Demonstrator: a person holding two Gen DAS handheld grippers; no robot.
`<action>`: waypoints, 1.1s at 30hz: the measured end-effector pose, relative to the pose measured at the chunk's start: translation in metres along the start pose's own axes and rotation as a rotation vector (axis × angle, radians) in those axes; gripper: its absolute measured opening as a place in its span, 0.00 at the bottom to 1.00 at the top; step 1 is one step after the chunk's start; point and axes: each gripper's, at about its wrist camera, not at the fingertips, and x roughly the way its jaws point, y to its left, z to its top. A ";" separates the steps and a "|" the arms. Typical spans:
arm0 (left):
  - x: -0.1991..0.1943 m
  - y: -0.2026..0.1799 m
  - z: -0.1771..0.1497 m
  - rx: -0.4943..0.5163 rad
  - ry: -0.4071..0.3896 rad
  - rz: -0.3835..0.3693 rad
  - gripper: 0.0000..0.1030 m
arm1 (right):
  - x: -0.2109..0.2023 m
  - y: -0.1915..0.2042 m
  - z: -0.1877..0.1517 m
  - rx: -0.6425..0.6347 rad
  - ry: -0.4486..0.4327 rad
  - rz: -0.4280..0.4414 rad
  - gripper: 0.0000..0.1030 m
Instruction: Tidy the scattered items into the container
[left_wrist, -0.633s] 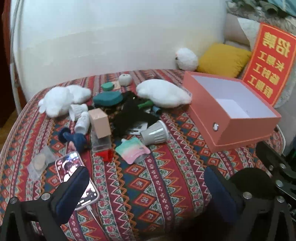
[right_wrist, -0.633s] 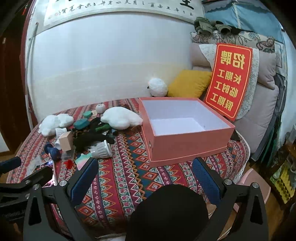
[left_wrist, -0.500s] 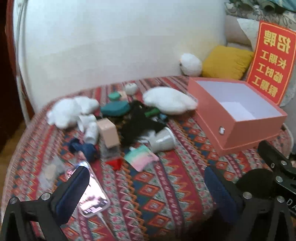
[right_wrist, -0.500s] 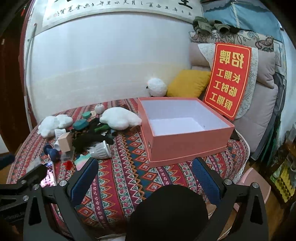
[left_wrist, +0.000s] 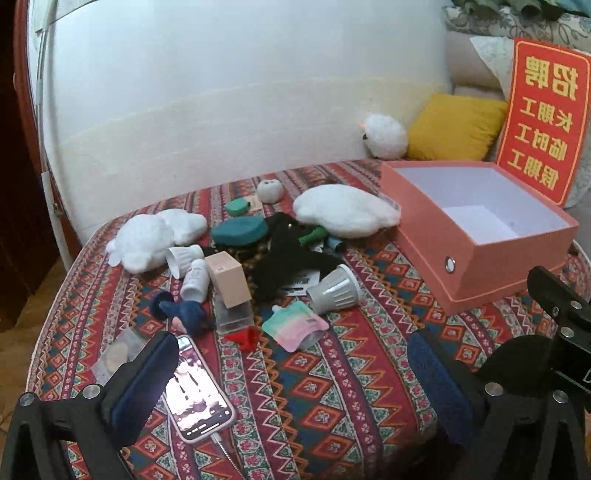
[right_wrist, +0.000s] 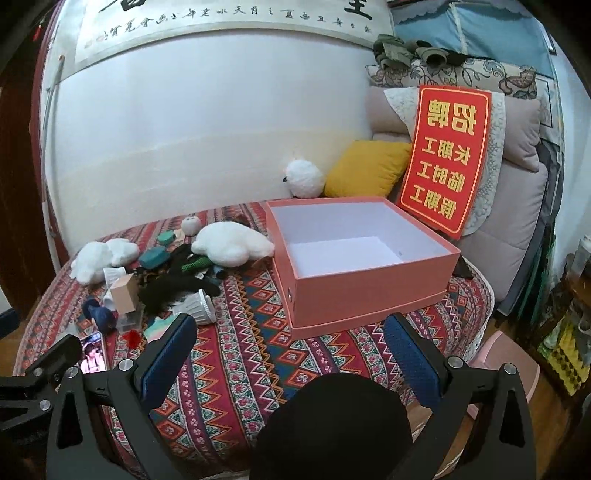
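Both grippers' fingers (left_wrist: 439, 376) spread w/ nothing held; phone (left_wrist: 197, 395) btwn left gripper (left_wrist: 291, 373) & clutter.

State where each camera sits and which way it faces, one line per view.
Left wrist: on the left gripper, low at the table's left front, facing the clutter; open jaws and a phone show.
Right wrist: on the right gripper, further right, facing the salmon box; open jaws show, left gripper at lower left.
Shared: box, phone, white plush.
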 end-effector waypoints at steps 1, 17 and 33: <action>0.001 0.001 0.000 -0.002 0.003 0.000 0.99 | 0.000 0.000 0.000 -0.001 0.000 0.000 1.00; 0.017 0.018 0.009 -0.052 0.031 -0.001 0.99 | 0.007 0.000 0.013 -0.009 0.006 -0.013 1.00; 0.040 0.019 0.011 -0.061 0.066 -0.014 0.99 | 0.032 0.006 0.019 -0.016 0.040 -0.021 1.00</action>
